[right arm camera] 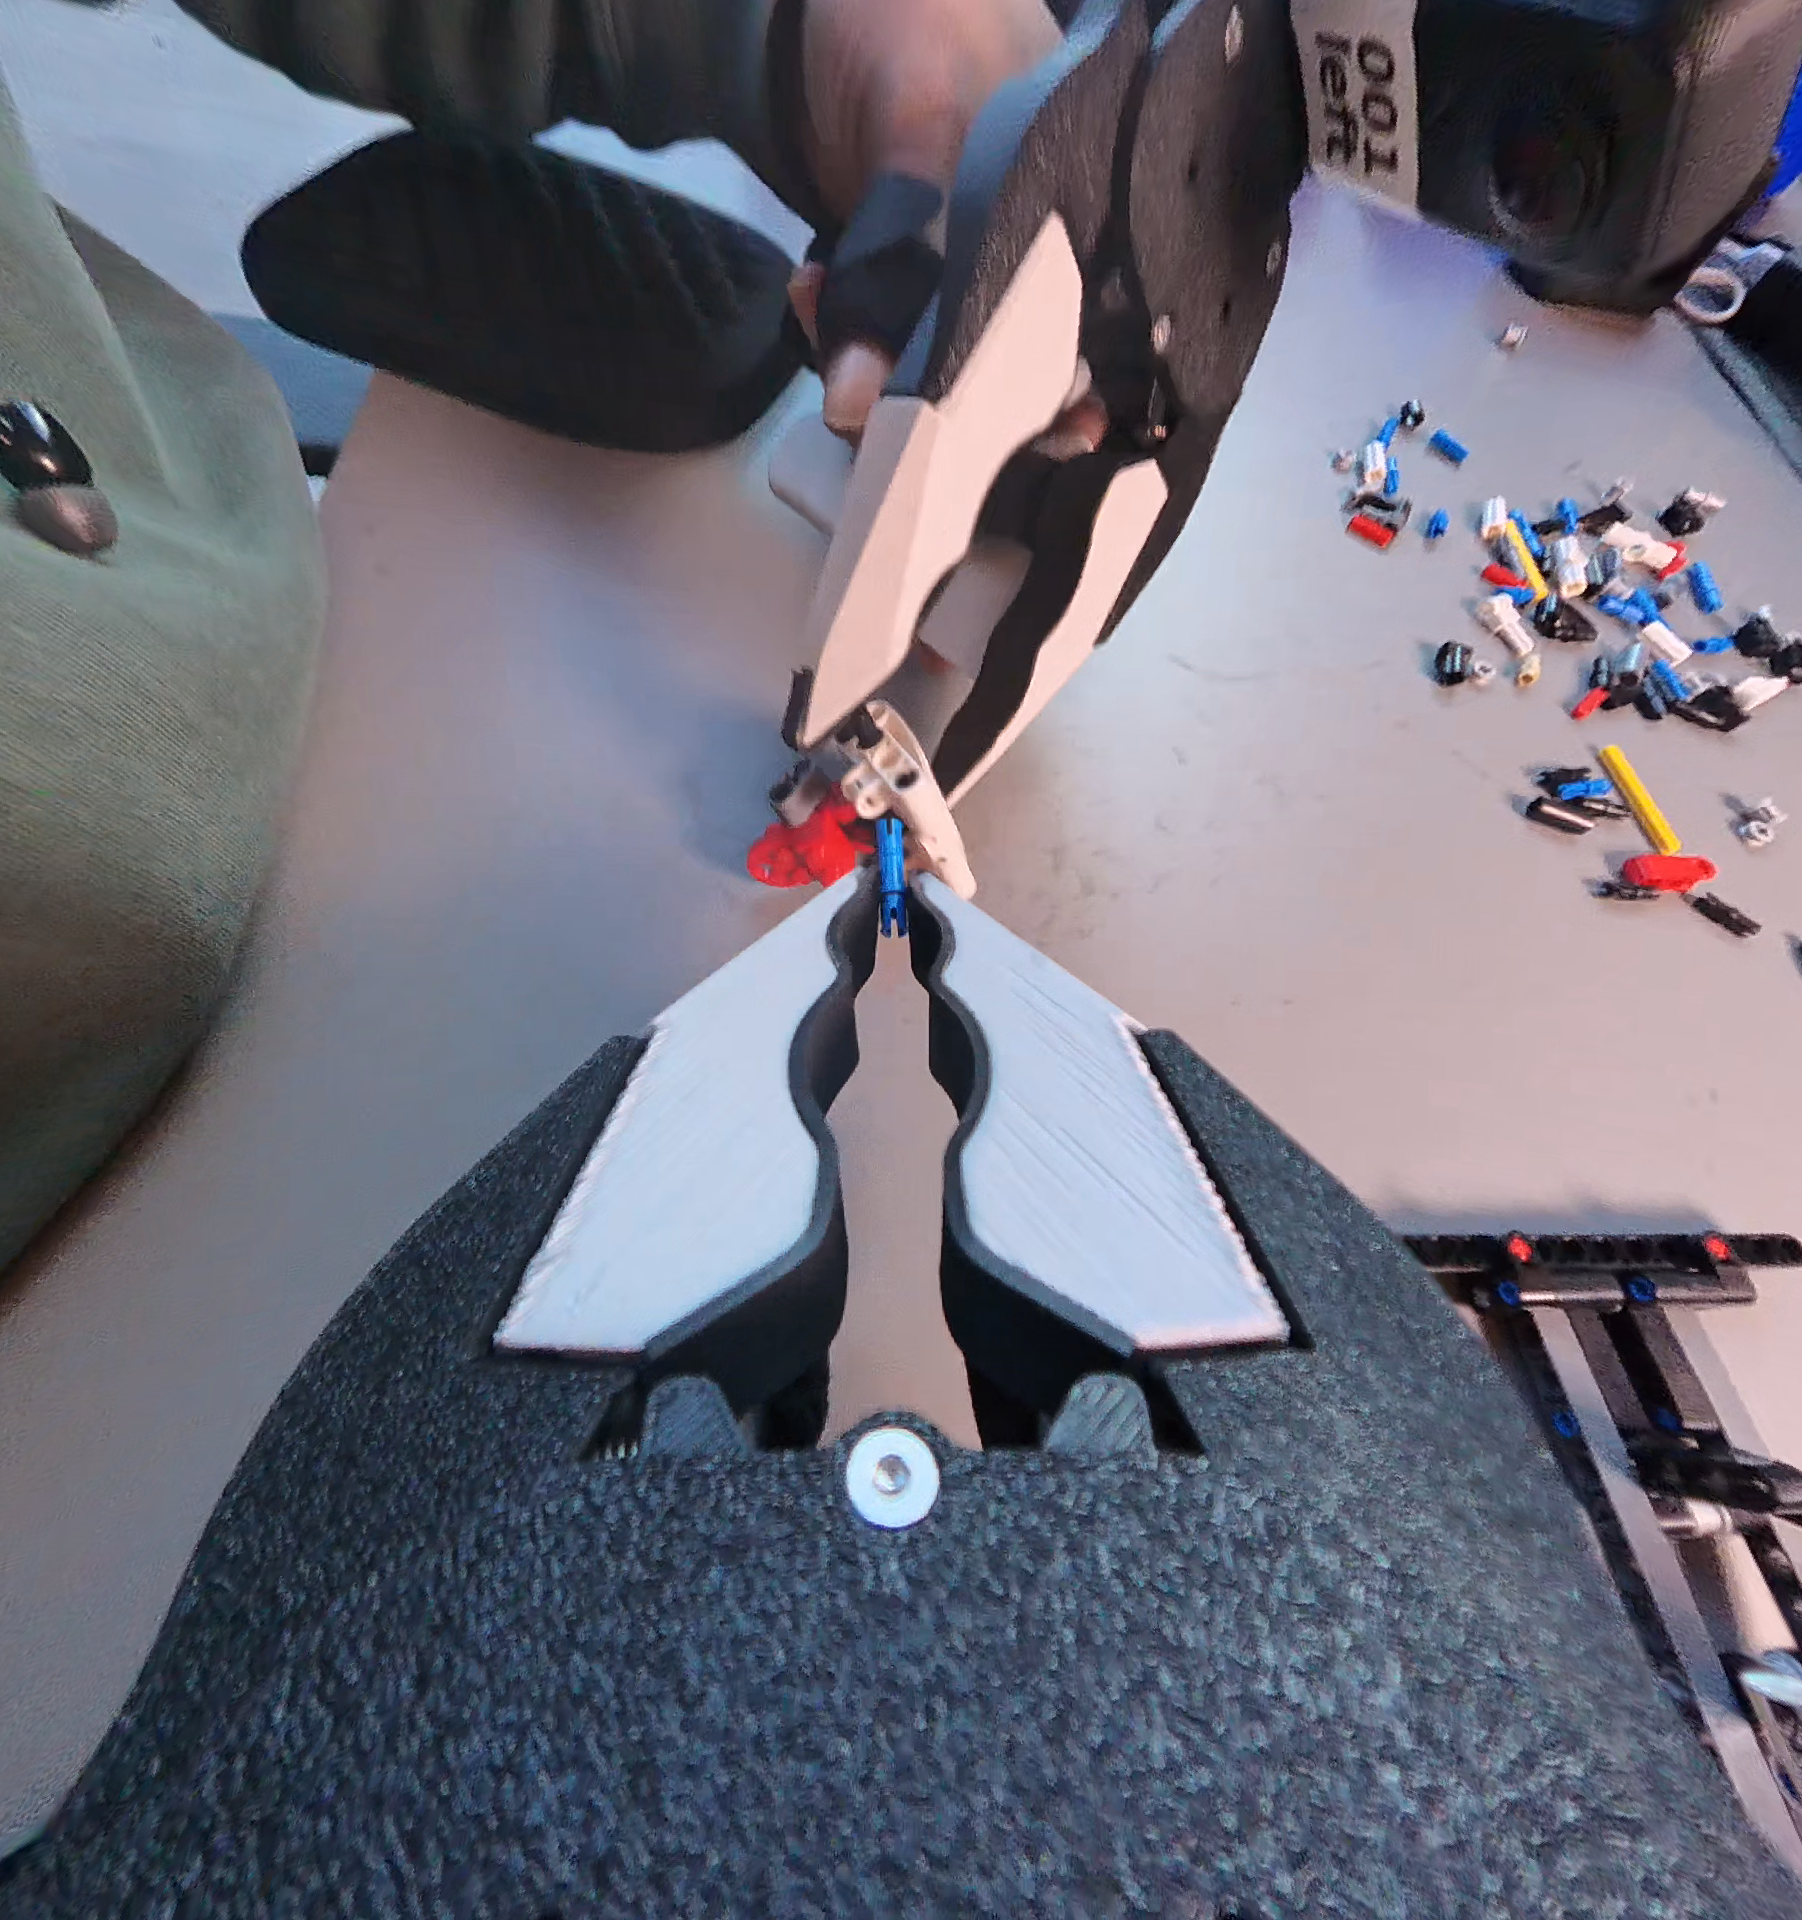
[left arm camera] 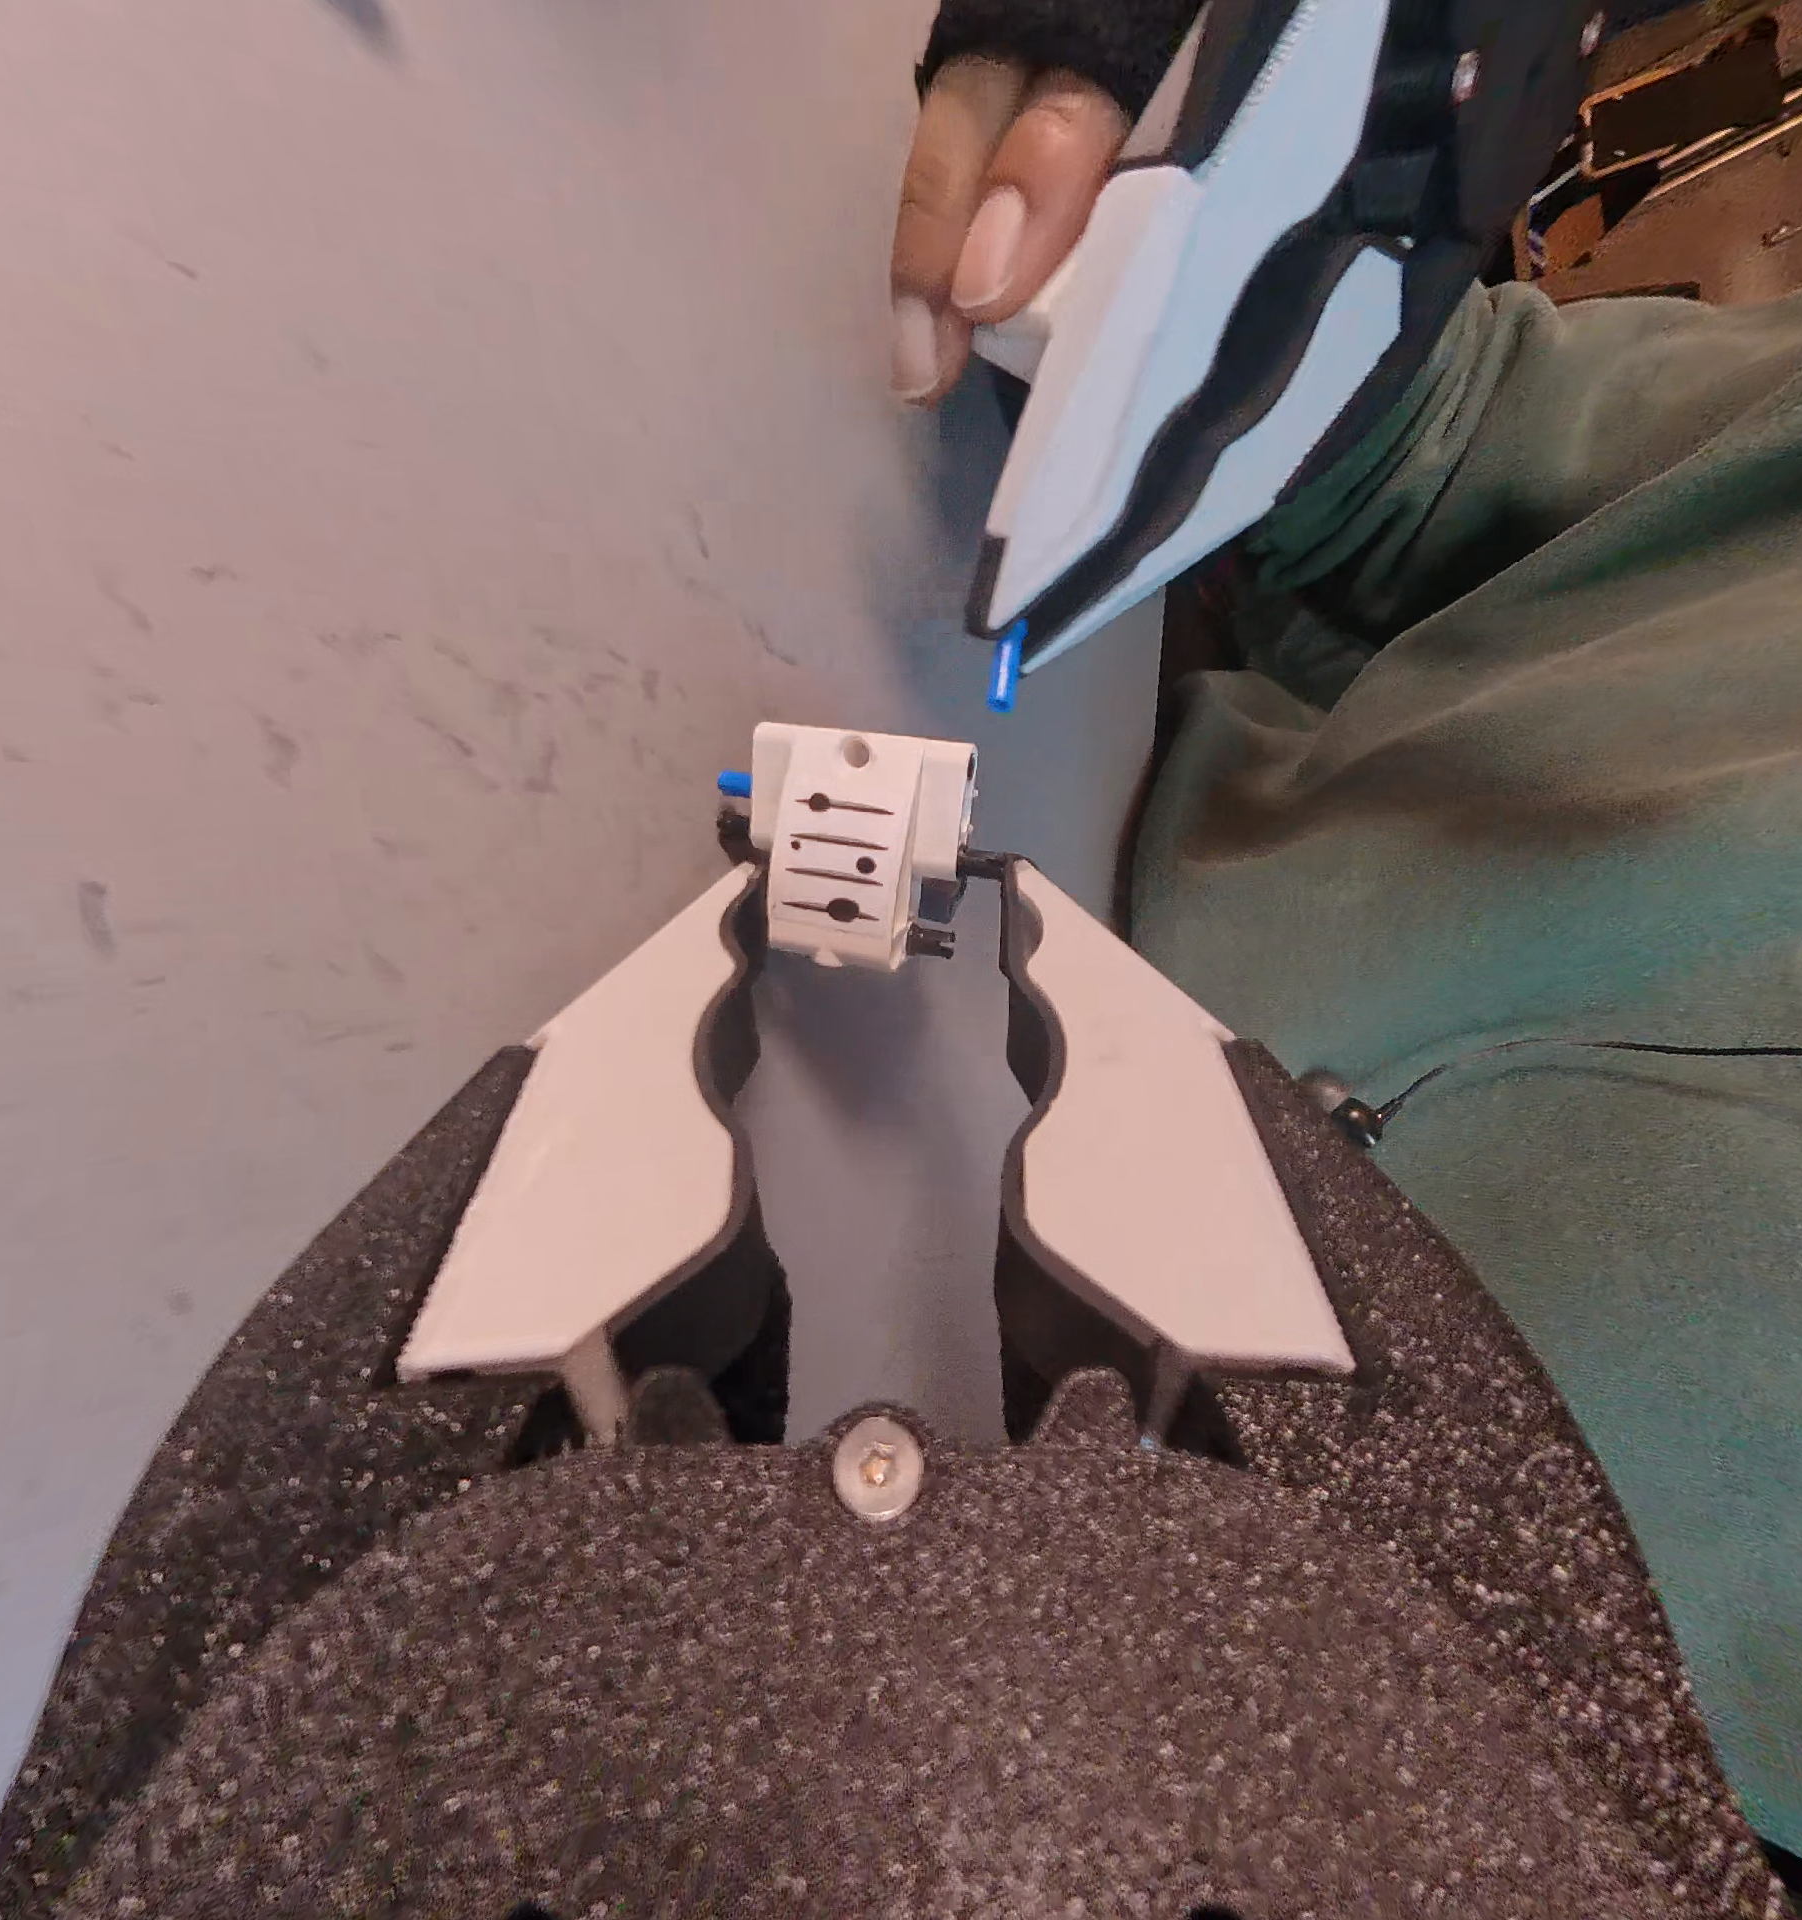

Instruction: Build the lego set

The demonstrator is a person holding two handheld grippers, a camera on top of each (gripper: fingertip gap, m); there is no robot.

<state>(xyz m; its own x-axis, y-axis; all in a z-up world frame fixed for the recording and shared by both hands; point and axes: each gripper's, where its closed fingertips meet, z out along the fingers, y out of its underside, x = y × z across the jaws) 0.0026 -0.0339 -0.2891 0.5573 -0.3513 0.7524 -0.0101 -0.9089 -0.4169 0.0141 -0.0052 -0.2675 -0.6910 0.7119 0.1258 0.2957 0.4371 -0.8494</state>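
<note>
I see the grey table (right arm camera: 1240, 1039) spread under both tools, with a green sweatshirt (left arm camera: 1603, 935) close along its near edge. A long black beam frame (right arm camera: 1645, 1382) with red and blue pins lies at the lower right of the right wrist view, partly cut off.

My left gripper (left arm camera: 876, 873) reaches forward with its jaws moderately spread, clamped on a small white lego assembly (left arm camera: 850, 847). The left fingertip presses the assembly's side; the right one meets a black pin sticking out of it. From the right wrist view this same tool slants down from above, a gloved hand (right arm camera: 876, 301) wrapped around its handle, and the assembly hangs at its tips just above the table, showing red parts (right arm camera: 809, 842) on its underside.

My right gripper (right arm camera: 892, 904) has its jaws nearly together, pinching a blue pin (right arm camera: 890, 878) that stands upright between the tips, its upper end right against the white assembly. In the left wrist view it slopes in from the upper right, bare fingers (left arm camera: 980, 229) on its side, pin pointing down.

A scatter of loose pieces (right arm camera: 1593, 613) lies well apart on the right, blue, black, white, red and yellow.
</note>
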